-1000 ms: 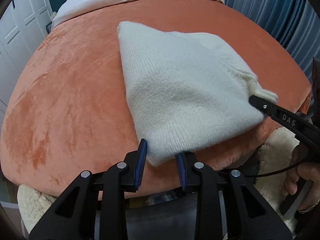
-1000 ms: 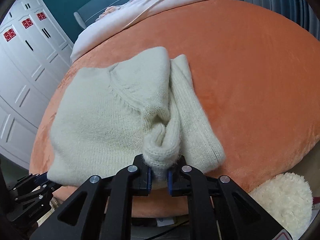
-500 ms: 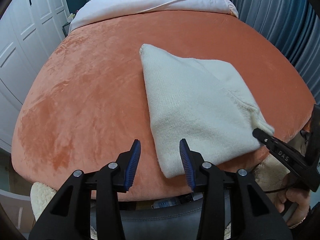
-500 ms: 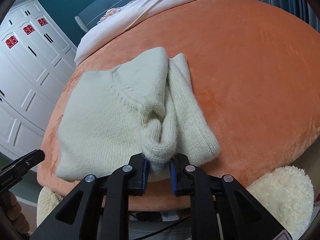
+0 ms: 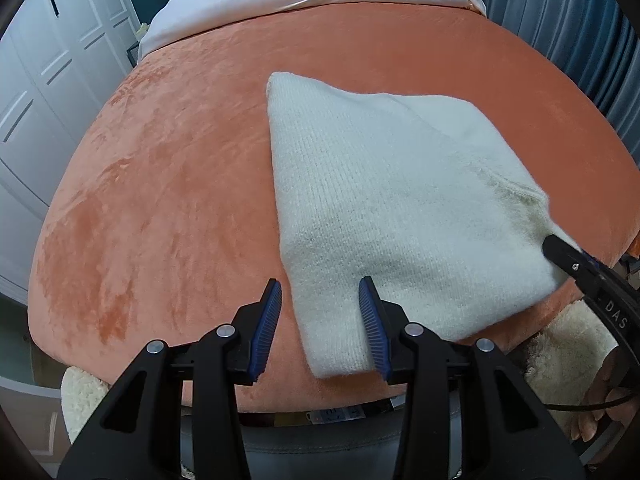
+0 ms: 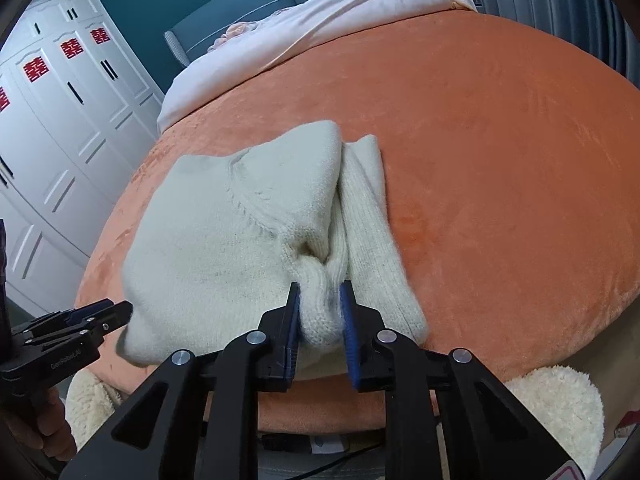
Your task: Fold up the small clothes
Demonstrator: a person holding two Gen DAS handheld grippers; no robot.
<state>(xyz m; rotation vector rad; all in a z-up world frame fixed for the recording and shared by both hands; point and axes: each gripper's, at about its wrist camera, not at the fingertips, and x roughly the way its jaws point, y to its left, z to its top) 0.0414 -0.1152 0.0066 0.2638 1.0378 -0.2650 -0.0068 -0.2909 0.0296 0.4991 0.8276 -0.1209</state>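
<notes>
— While the cream sweater [image 5: 384, 208] is laid folded near the front edge of the orange blanket [image 5: 168, 184], what is done with the left gripper [image 5: 320, 320]?

— It is held wide open, with the sweater's near corner between its blue pads [image 5: 268, 320]. Nothing is squeezed.

— And the right gripper [image 6: 320, 320]?

— It is clamped on a bunched knit fold at the sweater's other near corner.

I saw an orange blanket [image 5: 180, 168] over the bed, a pale quilt [image 6: 304, 28] bunched at its far end, white wardrobes [image 6: 60, 128] left, and blue curtains [image 5: 560, 20] right.
</notes>
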